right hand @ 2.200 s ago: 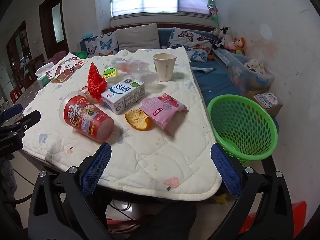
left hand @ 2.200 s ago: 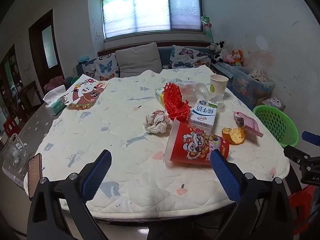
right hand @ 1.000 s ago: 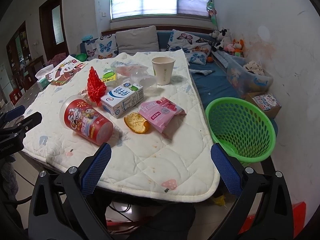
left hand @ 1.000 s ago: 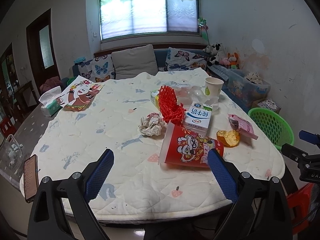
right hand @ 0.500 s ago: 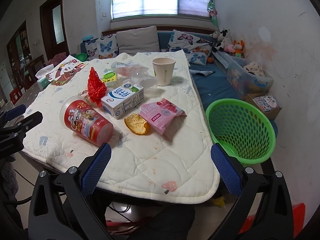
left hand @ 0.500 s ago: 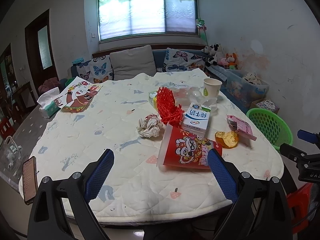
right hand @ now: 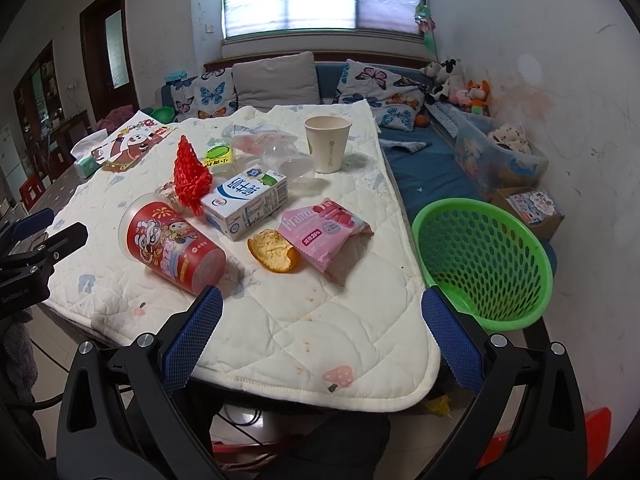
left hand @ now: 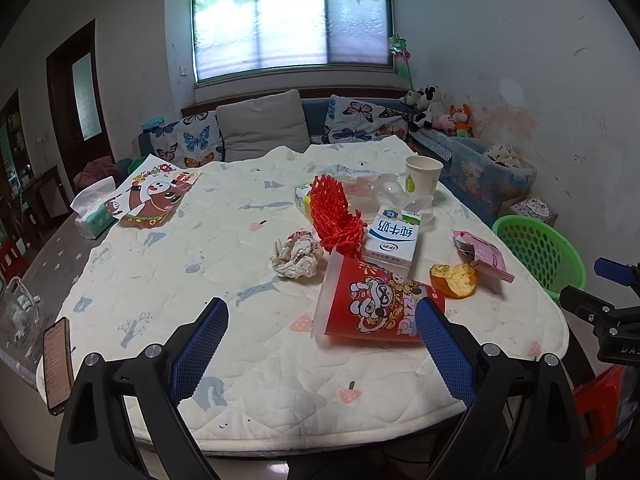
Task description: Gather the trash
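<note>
1. Over the last couple of seconds I drew both tools back a little from the tabletop [right hand: 304, 332]; the trash shrank slightly in the left wrist view, and nothing on the quilted cover had shifted.
2. My left tool [left hand: 320, 340] hung spread wide and empty, with the tipped red cup [left hand: 372, 308] lying just beyond its fingers.
3. My right tool [right hand: 322, 330] was equally spread and empty, poised over the near edge of the tabletop.
4. The trash sat clustered mid-table: the red cup on its side, the milk carton [right hand: 246, 200] next to it, the orange peel [right hand: 274, 256] touching the pink snack wrapper [right hand: 326, 232], a red net [right hand: 190, 174], a crumpled paper ball [left hand: 296, 254] and a paper cup [right hand: 326, 142] standing farther back.
5. The green basket [right hand: 482, 256] stood off the tabletop's right side, seemingly empty.
6. I judged that collecting had not begun; the pull-back looked like lining up a first grab, likeliest the peel or wrapper for my right tool.
</note>
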A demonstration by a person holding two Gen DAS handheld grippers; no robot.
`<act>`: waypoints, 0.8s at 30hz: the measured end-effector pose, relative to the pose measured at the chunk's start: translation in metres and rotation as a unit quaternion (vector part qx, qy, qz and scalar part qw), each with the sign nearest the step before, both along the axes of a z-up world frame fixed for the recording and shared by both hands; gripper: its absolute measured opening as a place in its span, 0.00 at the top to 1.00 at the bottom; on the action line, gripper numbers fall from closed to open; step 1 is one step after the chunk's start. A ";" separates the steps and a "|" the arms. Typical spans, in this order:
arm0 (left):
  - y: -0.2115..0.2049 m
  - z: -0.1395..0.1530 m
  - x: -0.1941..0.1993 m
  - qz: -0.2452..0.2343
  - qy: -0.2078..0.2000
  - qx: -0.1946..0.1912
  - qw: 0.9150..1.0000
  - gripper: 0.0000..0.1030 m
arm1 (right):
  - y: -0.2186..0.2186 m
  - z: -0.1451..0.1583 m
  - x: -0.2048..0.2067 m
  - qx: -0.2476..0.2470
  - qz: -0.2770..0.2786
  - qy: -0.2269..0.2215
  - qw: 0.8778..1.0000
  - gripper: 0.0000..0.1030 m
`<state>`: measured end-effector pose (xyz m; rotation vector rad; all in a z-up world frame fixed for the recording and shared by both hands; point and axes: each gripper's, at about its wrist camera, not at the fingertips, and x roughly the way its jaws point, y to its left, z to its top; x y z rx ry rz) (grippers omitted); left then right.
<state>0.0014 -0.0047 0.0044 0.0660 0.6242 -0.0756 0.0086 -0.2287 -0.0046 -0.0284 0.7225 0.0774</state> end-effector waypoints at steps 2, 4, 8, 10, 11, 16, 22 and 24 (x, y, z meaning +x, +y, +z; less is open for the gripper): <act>-0.002 0.000 0.004 -0.003 0.002 0.000 1.000 0.11 | 0.000 0.000 0.000 0.001 -0.001 0.000 1.000 0.04; -0.002 -0.001 0.007 -0.005 0.004 -0.003 1.000 0.11 | 0.000 0.000 0.001 0.000 -0.001 0.000 1.000 0.04; 0.001 -0.004 0.013 -0.009 0.010 -0.011 1.000 0.11 | -0.001 0.000 0.004 0.000 -0.002 0.003 1.000 0.04; 0.002 -0.006 0.016 -0.014 0.015 -0.015 1.000 0.11 | -0.001 -0.001 0.007 -0.001 -0.002 0.006 1.000 0.04; 0.004 -0.008 0.016 -0.015 0.017 -0.016 1.000 0.11 | 0.000 -0.001 0.008 -0.001 -0.002 0.007 1.000 0.04; 0.001 -0.016 0.024 -0.028 0.030 -0.020 0.999 0.11 | -0.005 -0.008 0.014 0.002 0.001 0.011 1.000 0.04; 0.001 -0.026 0.038 -0.032 0.048 -0.029 0.998 0.11 | -0.011 -0.011 0.018 0.007 -0.001 0.014 1.000 0.04; 0.002 -0.029 0.044 -0.035 0.056 -0.035 0.997 0.11 | -0.013 -0.013 0.019 0.008 -0.001 0.016 1.000 0.04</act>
